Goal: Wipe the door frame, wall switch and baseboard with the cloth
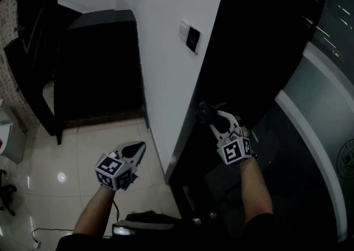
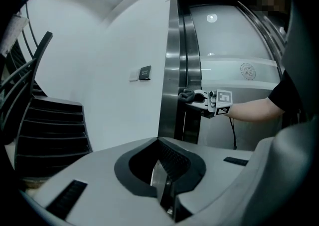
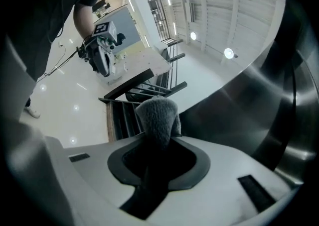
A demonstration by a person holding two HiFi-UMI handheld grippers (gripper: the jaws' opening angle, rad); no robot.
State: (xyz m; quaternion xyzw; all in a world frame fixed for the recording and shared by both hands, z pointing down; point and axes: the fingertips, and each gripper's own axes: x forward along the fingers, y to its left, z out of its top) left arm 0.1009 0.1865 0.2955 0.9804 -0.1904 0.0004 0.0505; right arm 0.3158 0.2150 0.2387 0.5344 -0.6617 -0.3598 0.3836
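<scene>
Two claws shut. Grips grey cloth [image 3: 157, 115] in right claw [image 1: 211, 114] at door frame's [image 2: 172, 65] dark edge; holds left claw [image 1: 139, 148] empty near wall [image 1: 160, 51] corner. Loses frame's foot in shadow.

The left gripper [image 1: 137, 150] is held low at the person's left side on a bare left forearm [image 1: 97, 213], pointing forward and slightly right, with its marker cube facing up toward the head. Its jaws are pressed together with nothing between them. The right gripper [image 1: 213, 117] is reached farther forward and higher on the extended right forearm [image 1: 254, 187], angled up and to the left, and its jaws are clamped on a bunched grey cloth [image 3: 157, 115] that sticks out past the tips.
</scene>
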